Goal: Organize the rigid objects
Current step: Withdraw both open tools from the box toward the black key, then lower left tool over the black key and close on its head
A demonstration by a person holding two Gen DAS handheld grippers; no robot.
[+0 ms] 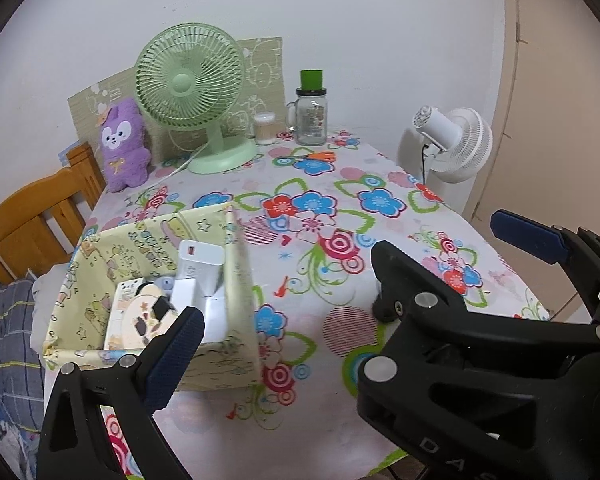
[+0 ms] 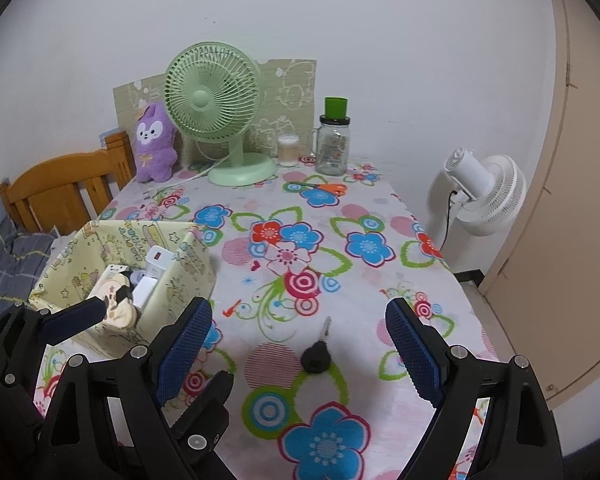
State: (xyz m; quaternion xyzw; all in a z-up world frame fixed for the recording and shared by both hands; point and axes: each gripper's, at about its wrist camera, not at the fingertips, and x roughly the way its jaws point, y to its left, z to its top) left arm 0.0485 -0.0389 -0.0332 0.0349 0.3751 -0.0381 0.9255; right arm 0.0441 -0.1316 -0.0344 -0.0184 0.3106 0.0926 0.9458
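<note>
flowered worktop is carrying a lone key; right gripper is hovering agape around it, left gripper also agape, fabric bin waiting nearby.

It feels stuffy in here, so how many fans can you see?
2. A green fan stands at the table's far end beside the purple plush toy; a white fan stands off the table's right side. None seems hidden.

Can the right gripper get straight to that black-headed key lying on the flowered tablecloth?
Probably yes. The black-headed key lies flat on the flowered tablecloth, just ahead of the open right gripper, roughly centred between its fingers, with nothing between.
</note>
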